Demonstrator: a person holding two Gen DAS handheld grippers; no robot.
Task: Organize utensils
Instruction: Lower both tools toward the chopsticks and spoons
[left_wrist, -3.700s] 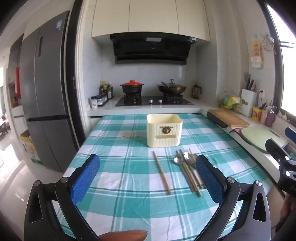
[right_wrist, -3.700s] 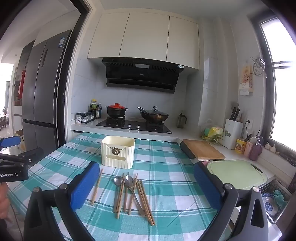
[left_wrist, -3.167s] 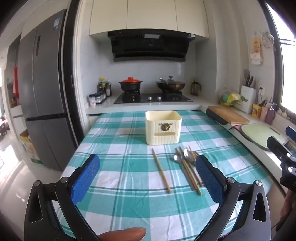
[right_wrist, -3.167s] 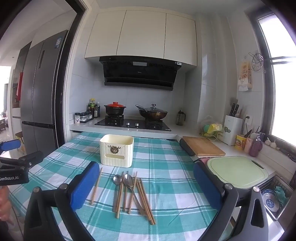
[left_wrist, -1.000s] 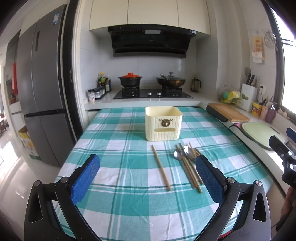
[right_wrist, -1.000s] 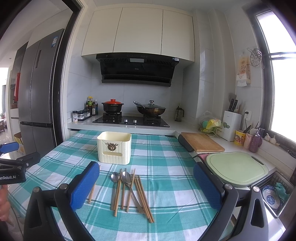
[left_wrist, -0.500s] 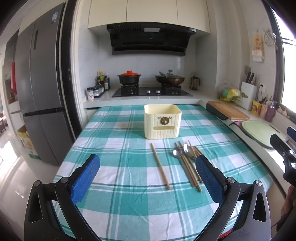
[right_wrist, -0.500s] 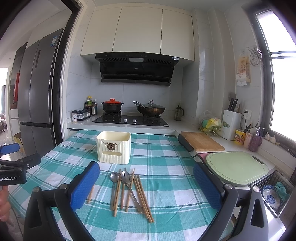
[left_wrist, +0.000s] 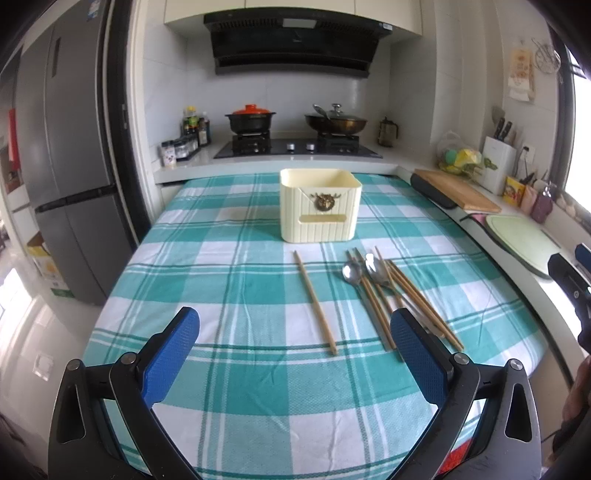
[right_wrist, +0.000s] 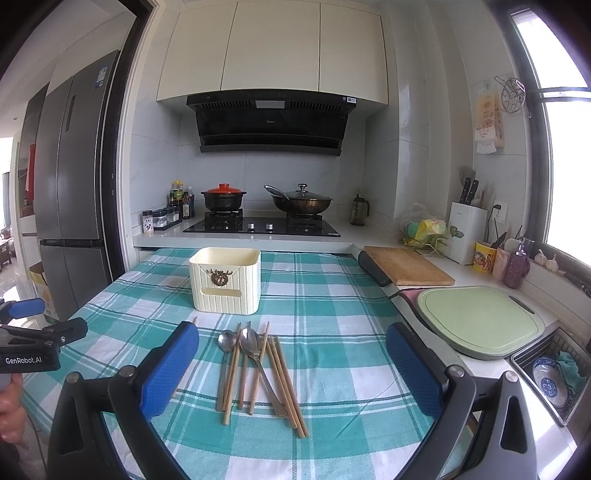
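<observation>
A cream utensil holder (left_wrist: 320, 205) (right_wrist: 225, 280) stands upright on the teal checked tablecloth (left_wrist: 236, 280) (right_wrist: 325, 295). In front of it lies a single wooden chopstick (left_wrist: 315, 303). To its right is a loose pile of several chopsticks (left_wrist: 413, 299) (right_wrist: 284, 380) and two metal spoons (left_wrist: 352, 274) (right_wrist: 253, 345). My left gripper (left_wrist: 295, 356) hovers open above the table's near edge, nothing between its blue pads (left_wrist: 170, 356). My right gripper (right_wrist: 291, 369) is open too, held over the pile, empty.
Behind the table runs a counter with a gas hob (right_wrist: 262, 225), a red-lidded pot (right_wrist: 223, 199) and a wok (right_wrist: 301, 203). On the right lie a wooden board (right_wrist: 410, 271), a green board (right_wrist: 476, 321) and a sink (right_wrist: 554, 373). A fridge (left_wrist: 70, 192) stands left.
Both grippers have drifted slightly forward and lower toward the table over the last seconds. They stay open, and the utensils and holder have not moved.
</observation>
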